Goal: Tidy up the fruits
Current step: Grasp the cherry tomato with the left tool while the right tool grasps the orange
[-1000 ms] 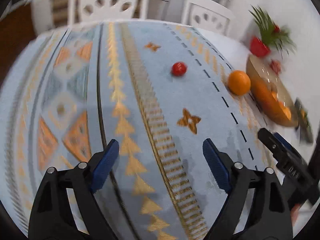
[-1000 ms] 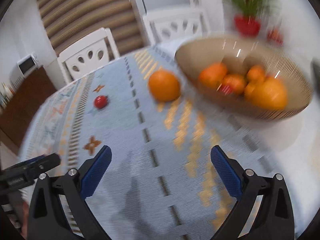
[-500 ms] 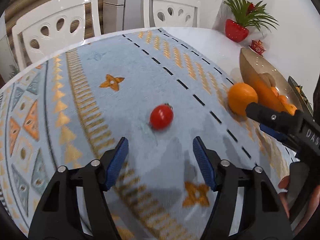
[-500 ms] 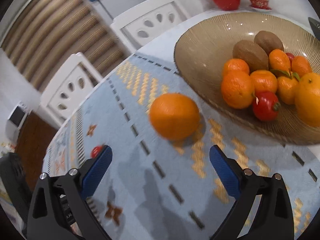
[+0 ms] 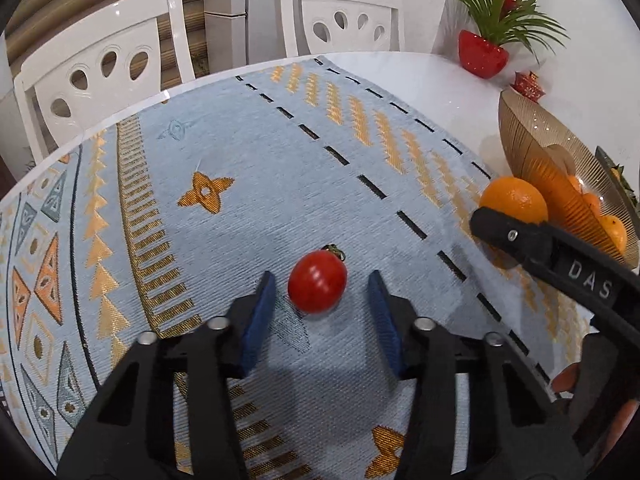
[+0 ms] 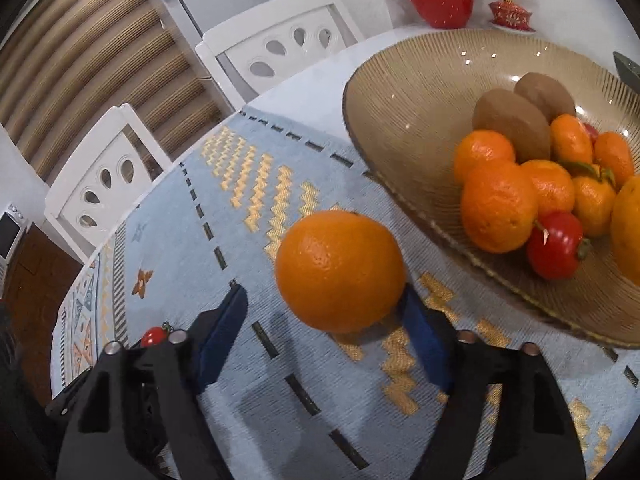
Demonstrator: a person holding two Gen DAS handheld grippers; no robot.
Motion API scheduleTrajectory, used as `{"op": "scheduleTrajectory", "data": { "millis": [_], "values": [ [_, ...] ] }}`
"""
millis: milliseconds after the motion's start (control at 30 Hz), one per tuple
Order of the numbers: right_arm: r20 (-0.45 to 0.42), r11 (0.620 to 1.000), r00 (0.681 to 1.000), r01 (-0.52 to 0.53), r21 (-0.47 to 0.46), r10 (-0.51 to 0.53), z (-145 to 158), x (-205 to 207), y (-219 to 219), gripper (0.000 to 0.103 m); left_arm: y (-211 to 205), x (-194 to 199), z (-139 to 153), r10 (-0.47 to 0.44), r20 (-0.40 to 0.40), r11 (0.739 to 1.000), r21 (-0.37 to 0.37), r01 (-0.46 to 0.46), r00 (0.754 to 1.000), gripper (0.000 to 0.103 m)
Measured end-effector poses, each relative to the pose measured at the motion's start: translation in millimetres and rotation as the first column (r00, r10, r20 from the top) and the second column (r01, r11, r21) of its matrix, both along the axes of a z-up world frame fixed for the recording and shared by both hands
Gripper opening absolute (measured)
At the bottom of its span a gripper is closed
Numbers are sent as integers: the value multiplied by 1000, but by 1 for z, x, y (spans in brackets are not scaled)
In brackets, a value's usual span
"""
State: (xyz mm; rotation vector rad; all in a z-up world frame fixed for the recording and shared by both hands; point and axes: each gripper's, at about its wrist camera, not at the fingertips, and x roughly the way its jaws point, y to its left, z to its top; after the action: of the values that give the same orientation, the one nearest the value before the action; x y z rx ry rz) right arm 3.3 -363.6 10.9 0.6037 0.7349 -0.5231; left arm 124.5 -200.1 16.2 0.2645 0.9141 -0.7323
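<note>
Red and glossy, a small tomato is lying on the blue patterned cloth that is covering the desk. It is sitting between the two blue pads of the left claw, which is standing released, with a gap showing on each side of the fruit. In the right wrist view the same tomato is peeking out just behind the claw's left finger.

A loose orange is resting on the cloth near the rim of the brown ribbed bowl. The right claw is spread wide around it; the right-hand pad is sitting close against the fruit's underside, though I cannot tell if it is touching, and the other pad is standing clear. From the left wrist view the orange is showing just beyond the black tip of the right claw, beside the bowl.

Inside the bowl, mandarins, two brown kiwis and a second red tomato are lying heaped together.

White chairs are standing at the far edge of the desk, and a red pot with a green plant is sitting on the bare white top beyond the bowl.
</note>
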Motion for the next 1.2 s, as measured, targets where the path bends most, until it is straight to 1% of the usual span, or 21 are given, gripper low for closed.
{"op": "scheduleTrajectory", "data": {
  "millis": [33,67,100,300,367,533,567,633,667,700,733,767,833,867,900,933,967,1033,1100,1167,1200],
  "values": [
    [-1,1000,1000,4,-1,-4,0,-1,-1,67,1,-1,0,5,6,1000,2,-5,1000,33],
    [-2,1000,1000,7,0,-7,-1,-1,-2,60,2,0,1,5,6,1000,-2,-5,1000,28],
    [2,1000,1000,10,1,-10,0,-3,-3,57,2,-1,1,0,1,1000,-12,0,1000,28],
    [6,1000,1000,-12,7,12,1,-7,-2,55,3,-13,8,-3,66,1000,-16,4,998,27],
    [9,999,1000,-30,14,30,2,-12,2,55,7,-17,11,1,52,999,-39,1,999,27],
    [47,993,993,-111,51,108,15,-38,22,53,18,-40,30,-2,71,998,-66,7,997,28],
    [59,991,990,-128,49,125,20,-44,28,51,19,-46,34,-5,79,997,-70,10,997,27],
    [103,984,979,-178,26,175,36,-60,40,10,23,-60,44,-4,92,996,-88,12,996,28],
    [125,979,972,-204,12,201,46,-67,45,1,24,-66,48,-4,93,995,-102,13,996,28],
    [135,976,967,-218,3,216,56,-74,49,1,25,-73,54,-1,94,993,-117,12,996,28],
    [136,973,964,-230,5,227,61,-77,51,1,25,-77,58,3,91,992,-125,8,996,28],
    [126,966,959,-257,11,253,65,-79,52,5,25,-81,61,10,86,991,-132,1,996,28],
    [108,953,950,-301,47,294,63,-83,44,7,26,-89,64,18,65,991,-136,-9,998,28],
    [126,951,949,-300,74,289,60,-88,36,20,27,-92,64,24,70,991,-131,-15,997,28],
    [135,947,949,-301,109,286,53,-93,25,55,31,-96,62,41,78,992,-124,-31,996,28],
    [118,949,954,-290,121,277,48,-93,20,70,34,-96,60,52,69,991,-128,-43,996,28],
    [93,952,959,-279,127,269,42,-92,18,79,41,-95,57,73,52,988,-140,-65,996,28],
    [77,940,949,-315,134,307,32,-85,22,78,56,-88,50,124,8,978,-171,-120,992,28],
    [54,941,945,-326,87,322,29,-75,32,79,69,-83,46,156,-10,969,-190,-155,988,28],
    [14,924,926,-378,58,378,26,-52,49,78,77,-79,44,177,-7,967,-183,-175,984,28],
    [-9,922,922,-387,23,387,26,-39,58,78,80,-77,44,186,-5,967,-179,-183,983,28]
  ]
}}
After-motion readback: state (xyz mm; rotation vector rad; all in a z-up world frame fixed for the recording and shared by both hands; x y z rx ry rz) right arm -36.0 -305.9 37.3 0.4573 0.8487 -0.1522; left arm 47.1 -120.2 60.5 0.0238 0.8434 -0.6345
